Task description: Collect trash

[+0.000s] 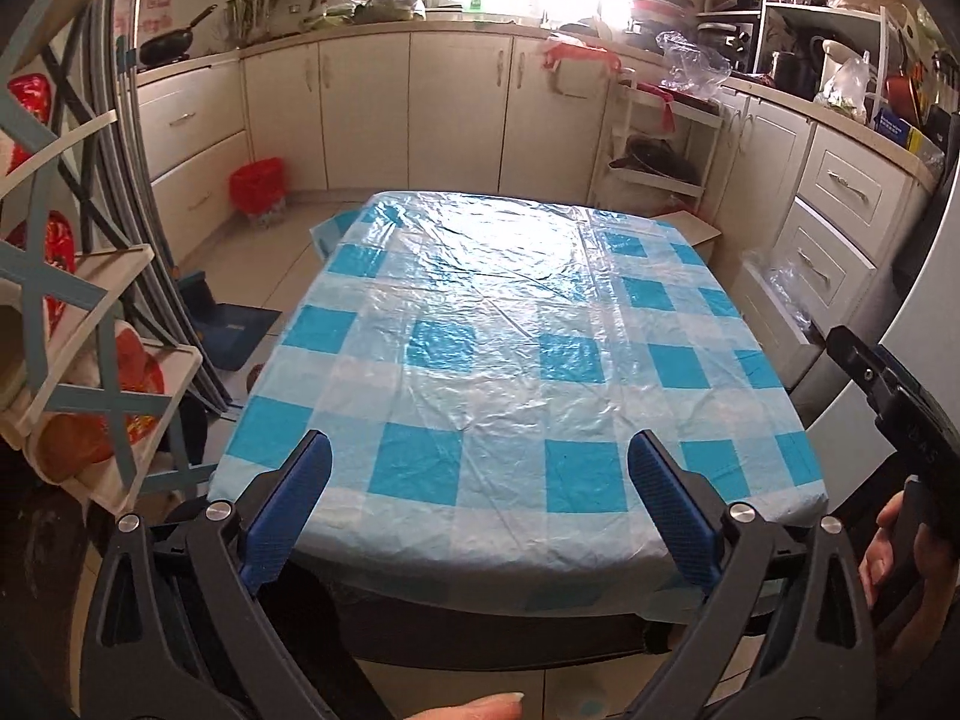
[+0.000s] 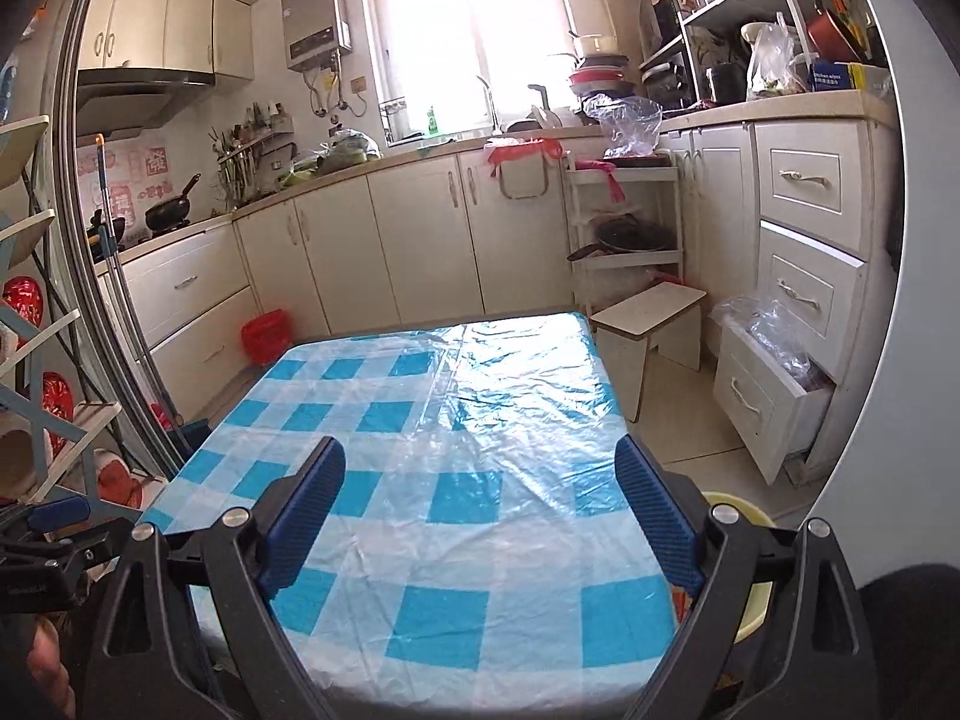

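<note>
Both the left gripper [image 1: 480,504] and right gripper [image 2: 480,504] are held wide open with nothing between the fingers. No trash is seen on the checked surface [image 1: 510,324], so none can be picked up yet

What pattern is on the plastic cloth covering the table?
The table cloth is a blue-and-white check, glossy and wrinkled; the left wrist view shows it best.

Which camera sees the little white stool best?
The right wrist view: the stool shows whole, top and legs, standing on the floor beside the table's far corner. The left wrist view catches only a corner of the stool's top behind the table.
</note>
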